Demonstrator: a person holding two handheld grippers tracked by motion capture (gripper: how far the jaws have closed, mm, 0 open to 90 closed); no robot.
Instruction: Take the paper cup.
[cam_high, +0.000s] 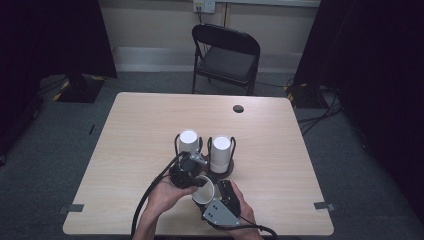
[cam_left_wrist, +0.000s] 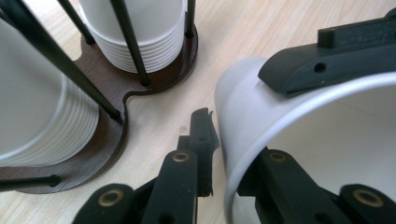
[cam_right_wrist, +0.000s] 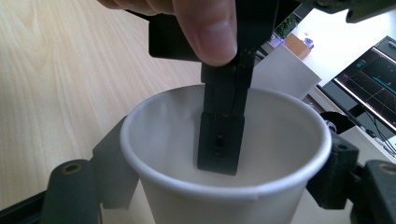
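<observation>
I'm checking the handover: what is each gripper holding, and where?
Both hold the paper cup: right gripper around its body, left gripper pinching its rim wall, one of its fingers inside.

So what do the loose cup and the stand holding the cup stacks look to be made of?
The loose cup looks like matte white paper: thin wall, rolled rim, a seam edge near the lip. The stand's base looks like dark brown wood or board with a dull finish, cut flat. Its uprights seem thin black rods, probably metal, though painted plastic is possible.
</observation>
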